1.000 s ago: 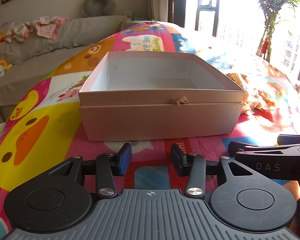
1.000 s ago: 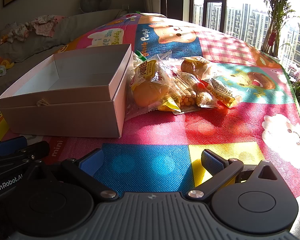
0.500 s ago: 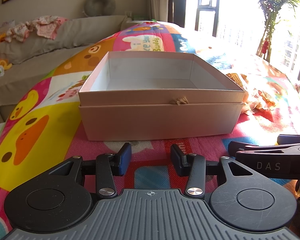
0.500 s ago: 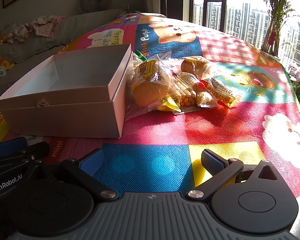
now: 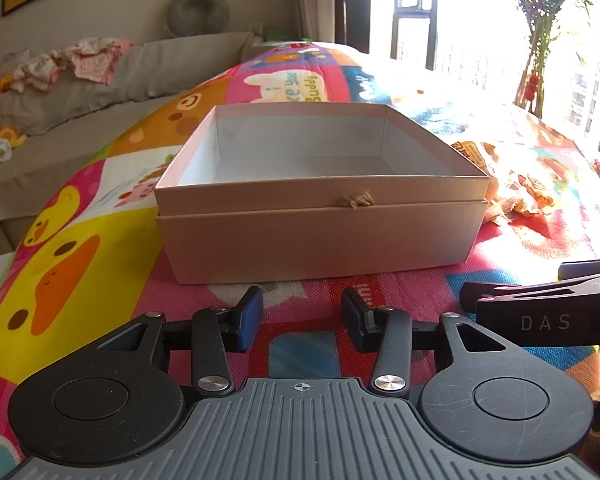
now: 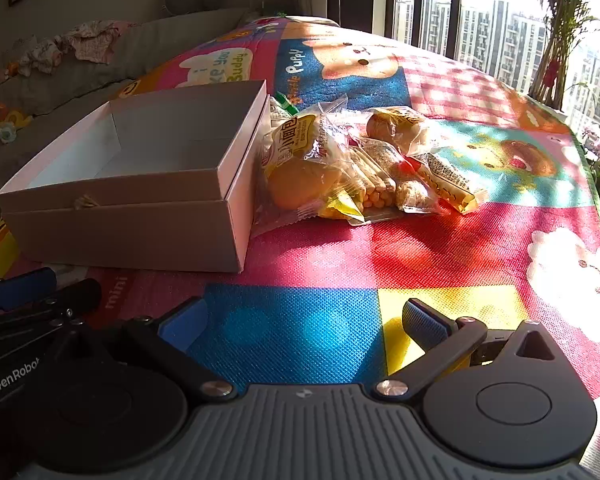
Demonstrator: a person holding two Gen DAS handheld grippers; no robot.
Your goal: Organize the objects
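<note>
An empty pale cardboard box (image 5: 320, 236) (image 6: 140, 232) sits open-topped on a colourful play mat. Against its right side lies a pile of several snack packets (image 6: 340, 164), among them a bread bun in clear wrap (image 6: 304, 160) and a round bun (image 6: 396, 126); in the left wrist view only their edge (image 5: 528, 196) shows past the box. My left gripper (image 5: 302, 316) hovers just in front of the box's near wall, jaws partly apart with nothing between them. My right gripper (image 6: 304, 316) stands wide open over the mat, nearer than the packets, holding nothing.
The play mat (image 6: 440, 248) covers the floor. A grey sofa (image 5: 100, 80) with clothes and toys runs along the left. A window and a potted plant (image 6: 556, 32) stand at the far right. Each gripper's side shows in the other's view.
</note>
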